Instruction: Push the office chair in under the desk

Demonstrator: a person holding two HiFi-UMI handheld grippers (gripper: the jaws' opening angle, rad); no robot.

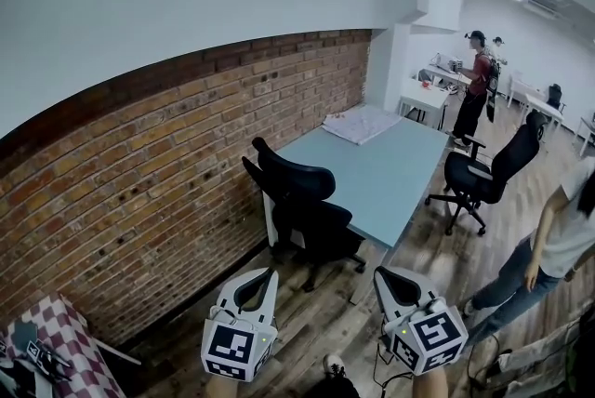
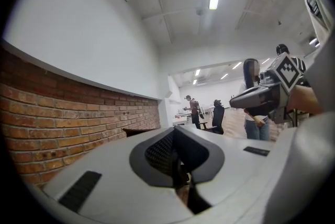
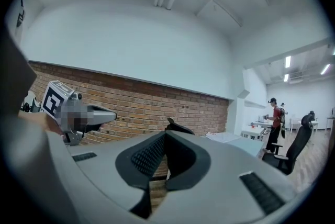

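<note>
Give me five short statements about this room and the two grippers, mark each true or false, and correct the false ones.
1. The left gripper and the right gripper are both shut and empty. True.
2. The desk stands beside the brick wall. True.
3. The desk top is bare. False: a pale folded sheet lies at its far end.
4. The chair right of the desk is tucked under it. False: it stands clear of the desk on the wooden floor.
5. The left gripper grips the chair by the wall. False: it is short of that chair and touches nothing.

Left claw (image 1: 267, 277), right claw (image 1: 383, 275): closed, empty.
</note>
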